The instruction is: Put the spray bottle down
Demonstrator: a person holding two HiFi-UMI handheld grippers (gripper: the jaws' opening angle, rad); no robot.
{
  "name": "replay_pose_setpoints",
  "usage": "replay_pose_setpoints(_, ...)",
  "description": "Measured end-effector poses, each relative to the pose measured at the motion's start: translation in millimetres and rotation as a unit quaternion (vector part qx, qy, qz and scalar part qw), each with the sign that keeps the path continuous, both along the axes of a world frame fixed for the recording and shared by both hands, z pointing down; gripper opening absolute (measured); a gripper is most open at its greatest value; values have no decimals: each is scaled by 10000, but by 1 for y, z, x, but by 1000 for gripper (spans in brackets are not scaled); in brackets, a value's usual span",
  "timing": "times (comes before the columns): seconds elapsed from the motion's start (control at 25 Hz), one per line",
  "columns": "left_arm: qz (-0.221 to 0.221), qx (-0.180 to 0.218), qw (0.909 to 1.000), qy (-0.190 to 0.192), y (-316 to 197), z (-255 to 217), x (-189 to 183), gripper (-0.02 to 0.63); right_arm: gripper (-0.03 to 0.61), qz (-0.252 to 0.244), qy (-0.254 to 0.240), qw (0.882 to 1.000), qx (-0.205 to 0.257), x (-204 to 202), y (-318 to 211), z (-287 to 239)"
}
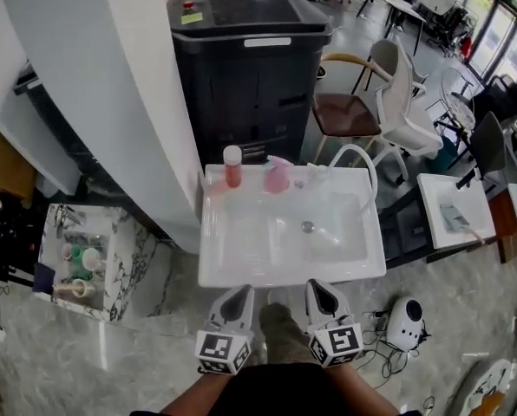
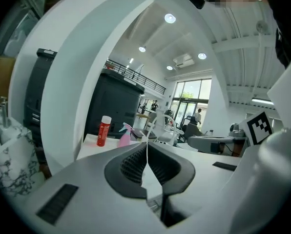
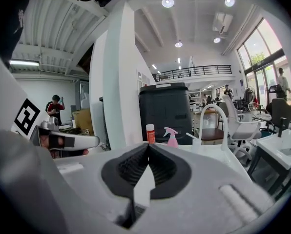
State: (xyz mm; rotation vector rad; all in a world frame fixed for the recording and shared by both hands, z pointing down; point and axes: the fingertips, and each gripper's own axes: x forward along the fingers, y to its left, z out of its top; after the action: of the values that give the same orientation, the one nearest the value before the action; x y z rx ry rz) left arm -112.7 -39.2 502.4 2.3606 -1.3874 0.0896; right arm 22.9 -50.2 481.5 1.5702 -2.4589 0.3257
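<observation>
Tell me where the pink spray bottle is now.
In the head view the spray bottle stands upright on the back ledge of the white sink, near its middle, just right of the red bottle.

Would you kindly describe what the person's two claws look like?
Both the left claw and the right claw are light grey, tapering shells with black ribbed pads inside. Each carries a white cube printed with black square markers. No cables show on either.
</observation>
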Motion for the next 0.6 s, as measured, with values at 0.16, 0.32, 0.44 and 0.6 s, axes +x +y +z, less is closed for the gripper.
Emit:
replay_pose_setpoints(0.16, 67, 49, 10000, -15, 46, -7, -18, 23, -3, -46, 133, 9998, -123, -29, 49, 3)
replay_pose_setpoints(0.32, 59, 130, 9998, -129, 68, -17, -30, 23, -3, -94, 157, 9997, -155, -45, 75, -1)
replay_pose_setpoints(0.44, 10, 193, 9996, -208, 75, -25, -37, 23, -3, -115, 106, 9998, -105, -51, 82, -5)
replay_pose_setpoints(0.6, -46, 240, 9993, -274, 79, -32, -38, 23, -3, -157, 64, 9999, -33, -51, 80, -12)
